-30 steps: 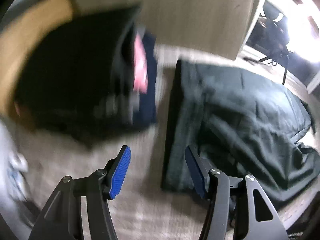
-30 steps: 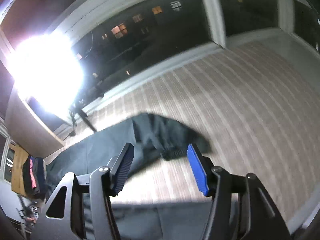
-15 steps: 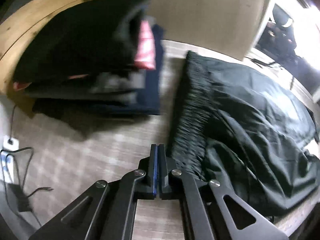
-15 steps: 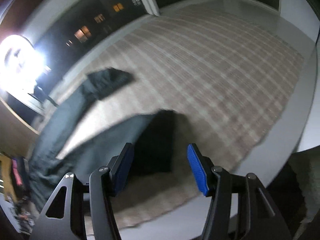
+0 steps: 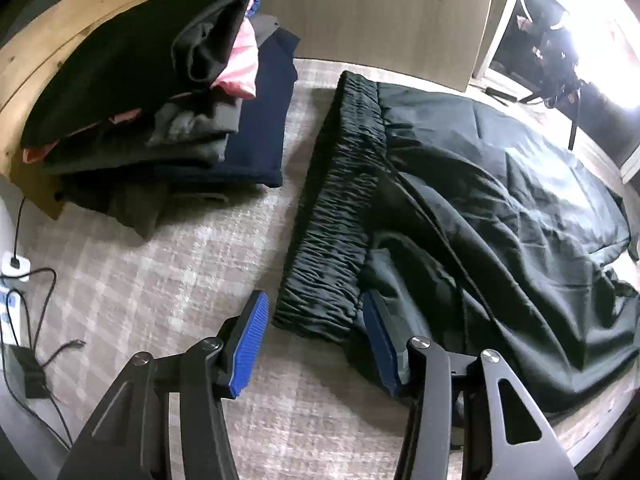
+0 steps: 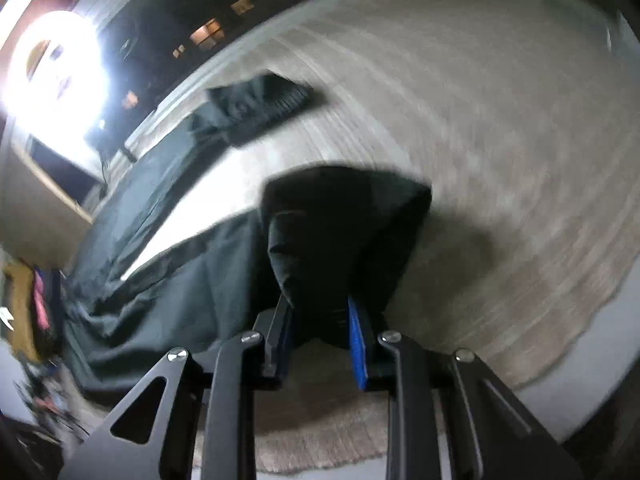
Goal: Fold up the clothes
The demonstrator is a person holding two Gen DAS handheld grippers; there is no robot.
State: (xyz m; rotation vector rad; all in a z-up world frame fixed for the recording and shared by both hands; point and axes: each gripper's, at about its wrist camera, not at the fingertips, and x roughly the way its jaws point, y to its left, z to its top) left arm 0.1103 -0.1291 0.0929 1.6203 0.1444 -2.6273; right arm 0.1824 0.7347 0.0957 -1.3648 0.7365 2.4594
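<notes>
Left wrist view: close, angled steeply down at trousers waistband on rug. Right wrist view: close, steeply down at leg end. Both share trousers, rug.

The right wrist view was smeared by motion, so the rug showed only streaks around the dark trousers. The trouser cuff hid the inner faces of the right gripper, and whether its pads pressed the cloth could not be told. Left of the trousers, the folded pile was a coloured blur. In the left wrist view, the trousers ran past the right edge, and glare beyond them washed out the window.
</notes>
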